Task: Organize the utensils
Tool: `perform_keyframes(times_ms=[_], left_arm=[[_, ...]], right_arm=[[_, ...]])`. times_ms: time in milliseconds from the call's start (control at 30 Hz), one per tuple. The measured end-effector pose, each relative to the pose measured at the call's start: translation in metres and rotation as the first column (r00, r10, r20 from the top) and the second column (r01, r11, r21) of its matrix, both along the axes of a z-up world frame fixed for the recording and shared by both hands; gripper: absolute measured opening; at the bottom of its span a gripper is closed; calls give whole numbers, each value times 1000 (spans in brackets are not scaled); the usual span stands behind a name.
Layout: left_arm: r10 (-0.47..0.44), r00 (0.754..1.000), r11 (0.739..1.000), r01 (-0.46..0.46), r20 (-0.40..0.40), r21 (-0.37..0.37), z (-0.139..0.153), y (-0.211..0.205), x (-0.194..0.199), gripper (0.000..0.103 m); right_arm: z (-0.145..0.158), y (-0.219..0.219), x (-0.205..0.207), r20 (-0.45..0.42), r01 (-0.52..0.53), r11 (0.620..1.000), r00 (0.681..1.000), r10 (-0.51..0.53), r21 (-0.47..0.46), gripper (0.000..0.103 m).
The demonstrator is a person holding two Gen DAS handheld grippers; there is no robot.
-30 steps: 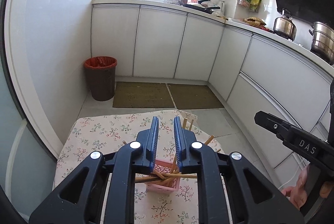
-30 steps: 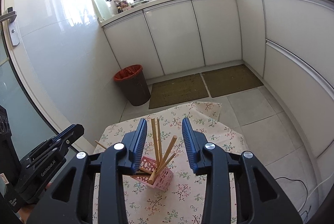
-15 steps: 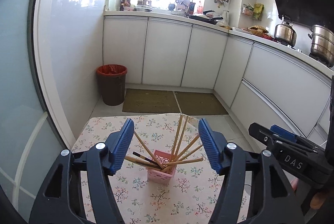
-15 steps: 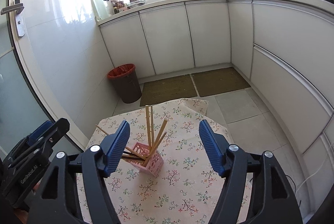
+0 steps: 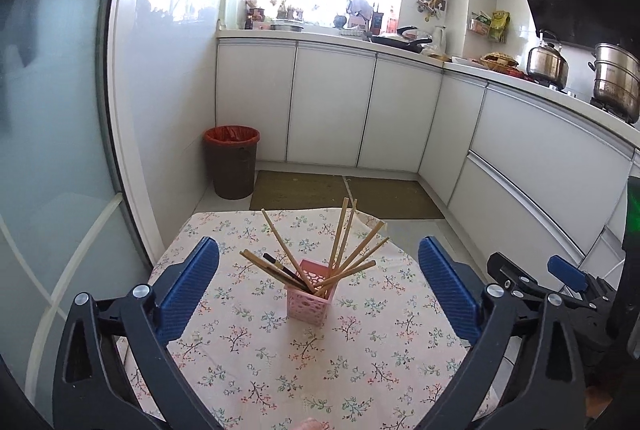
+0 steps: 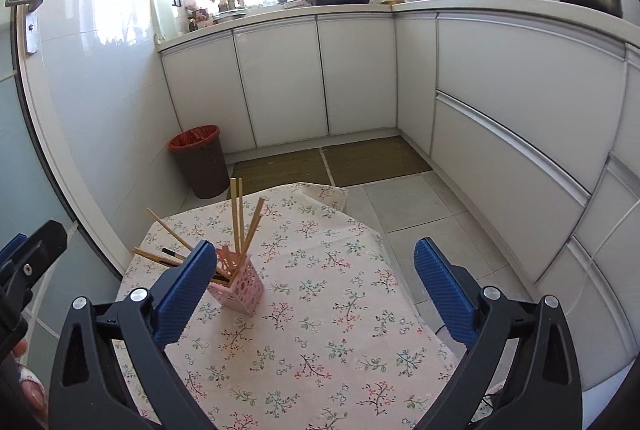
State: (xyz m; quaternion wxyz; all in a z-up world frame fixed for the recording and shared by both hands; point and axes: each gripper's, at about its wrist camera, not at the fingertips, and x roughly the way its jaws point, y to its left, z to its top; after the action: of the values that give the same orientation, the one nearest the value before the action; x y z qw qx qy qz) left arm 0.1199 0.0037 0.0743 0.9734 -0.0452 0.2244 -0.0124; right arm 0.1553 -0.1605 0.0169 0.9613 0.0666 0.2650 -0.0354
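A pink perforated holder (image 5: pixel 307 301) stands on the floral tablecloth (image 5: pixel 280 370). Several wooden chopsticks (image 5: pixel 340 238) and one dark stick (image 5: pixel 280 268) fan out of it. My left gripper (image 5: pixel 319 245) hovers short of the holder, its jaws opening wide with nothing between the pads. In the right wrist view the holder (image 6: pixel 240 288) sits just past the left fingertip of my right gripper (image 6: pixel 315 246), whose jaws are also opening and hold nothing. Each gripper shows at the edge of the other's view: the right gripper (image 5: pixel 540 282) and the left gripper (image 6: pixel 32 250).
A brown bin with a red liner (image 5: pixel 232 161) stands on the floor beyond the table, beside two floor mats (image 5: pixel 344 189). White cabinets (image 5: pixel 332 109) line the back and right. Pots (image 5: pixel 616 85) sit on the counter. A glass door (image 5: pixel 52 149) is at the left.
Both grippers have drawn back from the holder and their jaws have spread from nearly shut to wide. The chopsticks stay standing in the holder.
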Motion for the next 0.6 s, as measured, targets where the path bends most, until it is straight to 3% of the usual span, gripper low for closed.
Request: perform_keyframes(times_ms=[133, 400, 600], left_arm=[[-12, 1000, 1000, 13, -14, 26, -4, -11, -16, 96], [-13, 999, 998, 16, -46, 58, -12, -23, -32, 96], [13, 1000, 998, -11, -22, 66, -6, -23, -40, 96]], right_arm=[[-1, -9, -15, -23, 13, 999, 1000, -12, 39, 96], [4, -11, -42, -15, 24, 1000, 1000, -24, 5, 96], [5, -11, -55, -15, 27, 999, 1000, -28, -21, 96]])
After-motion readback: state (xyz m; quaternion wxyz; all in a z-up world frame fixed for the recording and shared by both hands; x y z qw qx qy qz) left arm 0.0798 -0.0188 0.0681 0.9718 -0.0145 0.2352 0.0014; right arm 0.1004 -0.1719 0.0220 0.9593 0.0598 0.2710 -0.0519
